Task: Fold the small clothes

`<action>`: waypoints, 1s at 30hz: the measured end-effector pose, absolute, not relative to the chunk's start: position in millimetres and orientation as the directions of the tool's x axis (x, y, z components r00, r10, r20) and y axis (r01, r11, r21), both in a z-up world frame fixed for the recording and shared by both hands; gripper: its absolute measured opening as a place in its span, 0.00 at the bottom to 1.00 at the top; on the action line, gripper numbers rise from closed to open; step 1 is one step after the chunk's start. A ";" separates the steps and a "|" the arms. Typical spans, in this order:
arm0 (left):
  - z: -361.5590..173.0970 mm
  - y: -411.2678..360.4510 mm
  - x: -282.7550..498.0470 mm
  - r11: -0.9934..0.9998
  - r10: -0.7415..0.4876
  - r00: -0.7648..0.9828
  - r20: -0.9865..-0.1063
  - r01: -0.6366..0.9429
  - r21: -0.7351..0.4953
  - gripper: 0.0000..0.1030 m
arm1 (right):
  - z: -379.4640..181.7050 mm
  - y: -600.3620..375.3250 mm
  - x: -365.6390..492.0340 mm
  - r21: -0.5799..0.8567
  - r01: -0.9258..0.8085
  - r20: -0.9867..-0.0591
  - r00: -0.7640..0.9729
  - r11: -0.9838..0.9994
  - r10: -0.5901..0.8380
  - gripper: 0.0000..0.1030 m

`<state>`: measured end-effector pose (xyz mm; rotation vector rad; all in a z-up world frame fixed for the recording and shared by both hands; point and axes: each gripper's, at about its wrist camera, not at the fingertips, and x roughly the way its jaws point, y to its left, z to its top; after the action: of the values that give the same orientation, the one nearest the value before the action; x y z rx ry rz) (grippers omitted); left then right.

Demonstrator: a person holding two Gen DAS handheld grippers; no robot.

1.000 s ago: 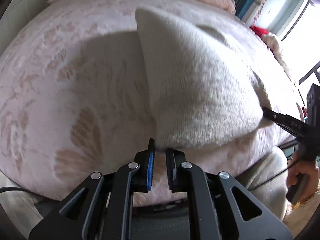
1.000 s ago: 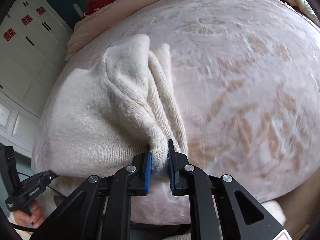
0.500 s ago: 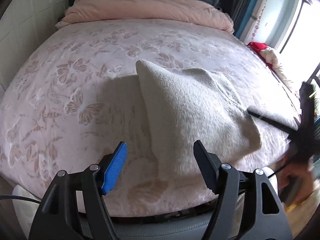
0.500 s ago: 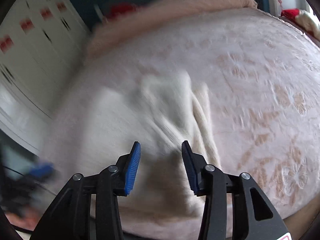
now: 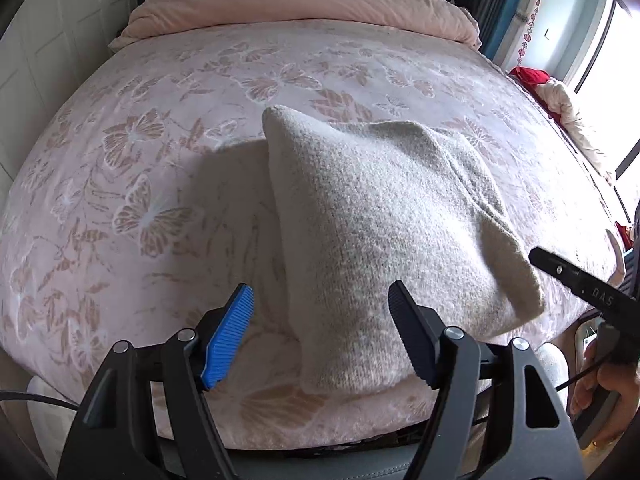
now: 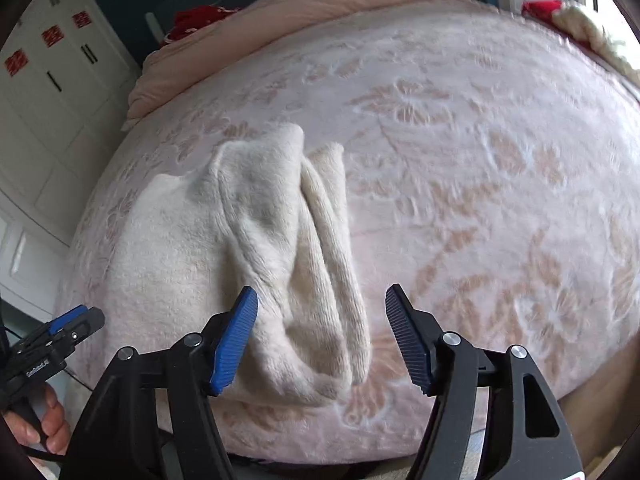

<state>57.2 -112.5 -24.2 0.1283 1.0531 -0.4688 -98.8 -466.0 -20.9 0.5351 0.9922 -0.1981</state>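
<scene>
A cream knitted garment point(image 5: 384, 232) lies folded on the pink butterfly-patterned bed point(image 5: 140, 184), near its front edge. My left gripper point(image 5: 320, 336) is open and empty, hovering over the garment's near left corner. In the right wrist view the same garment point(image 6: 224, 264) shows a rumpled fold along its right side. My right gripper point(image 6: 320, 336) is open and empty just above that fold's near end. The right gripper also shows in the left wrist view point(image 5: 576, 284), and the left one in the right wrist view point(image 6: 52, 344).
A rolled pink duvet point(image 5: 304, 4) lies across the head of the bed. White cupboards point(image 6: 44, 120) stand on the left. Red and cream items point(image 5: 552, 92) lie by the window at the right. The bed's front edge is right under both grippers.
Both grippers held the garment's near edge a second ago. They have let go, opened wide and pulled back and up from the bed. The garment stays flat.
</scene>
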 end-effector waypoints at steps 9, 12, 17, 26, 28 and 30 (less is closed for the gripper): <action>-62.9 -108.5 90.6 0.869 -0.462 0.226 -0.857 0.306 -0.388 0.86 | -55.7 -469.3 -94.2 0.482 0.394 -0.818 0.523 0.783 0.240 0.76; -84.8 -101.8 102.3 0.855 -0.508 0.163 -0.846 0.211 -0.474 0.90 | -75.1 -470.6 -86.9 0.536 0.415 -0.808 0.503 0.735 0.306 0.82; -101.2 -102.7 105.7 0.817 -0.571 0.116 -0.813 0.181 -0.548 0.86 | -78.3 -468.0 -77.7 0.579 0.417 -0.780 0.534 0.701 0.327 0.64; -65.2 -111.6 92.9 0.678 -0.701 0.038 -0.712 0.344 -0.649 0.52 | -2.5 -469.0 -105.2 0.548 0.332 -0.707 0.675 0.768 0.213 0.34; -81.9 -117.6 89.8 0.708 -0.665 0.032 -0.746 0.344 -0.617 0.67 | -18.0 -471.2 -108.9 0.500 0.357 -0.757 0.623 0.789 0.198 0.38; -105.5 -121.5 87.4 0.768 -0.604 0.041 -0.796 0.300 -0.567 0.83 | -54.1 -476.9 -107.1 0.502 0.408 -0.806 0.540 0.763 0.241 0.47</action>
<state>87.4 -121.5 -105.5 -0.2742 1.3645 -0.7046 -107.1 -476.9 -54.1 0.7277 1.0189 -0.1102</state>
